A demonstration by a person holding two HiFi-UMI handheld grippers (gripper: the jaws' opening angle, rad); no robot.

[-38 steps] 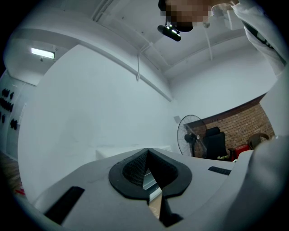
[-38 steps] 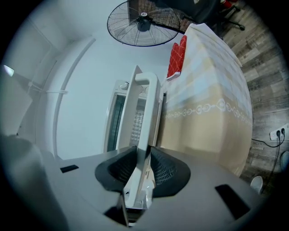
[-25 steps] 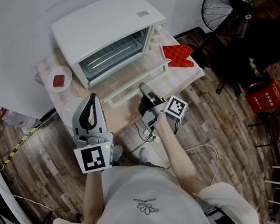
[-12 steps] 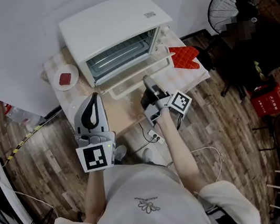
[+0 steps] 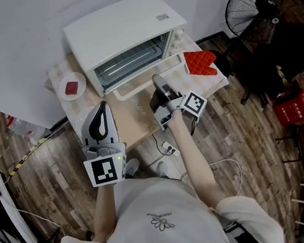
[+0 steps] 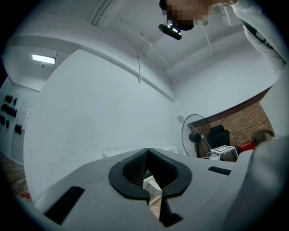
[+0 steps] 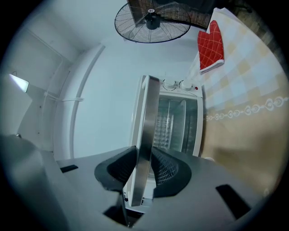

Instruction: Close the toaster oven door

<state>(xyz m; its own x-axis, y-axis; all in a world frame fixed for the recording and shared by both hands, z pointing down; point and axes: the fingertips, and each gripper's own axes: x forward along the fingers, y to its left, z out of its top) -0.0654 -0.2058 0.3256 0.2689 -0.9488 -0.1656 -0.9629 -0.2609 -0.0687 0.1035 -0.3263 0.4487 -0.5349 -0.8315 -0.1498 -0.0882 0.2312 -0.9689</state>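
The right gripper (image 5: pixel 157 82) is pinching the metal handle (image 7: pixel 145 122) of the toaster oven door (image 5: pixel 134 85), with its jaws pressing on the bar from both sides. The door is standing partway open, tilting out from the white toaster oven (image 5: pixel 123 36) at the back of the desk (image 5: pixel 134 118). The left gripper (image 5: pixel 101 112) is hanging over the near part of the desk, its jaws pressed together on nothing. As I judge it, the main risk is lying in the grip: the bar looks thin and smooth, so it could be slipping free as the door swings up, letting the door fall back open. Pushing too hard at the finish could be shoving the oven backward on the cloth. The red oven mitt (image 5: pixel 200 62) is lying just beside the door's right corner and could be getting nudged.
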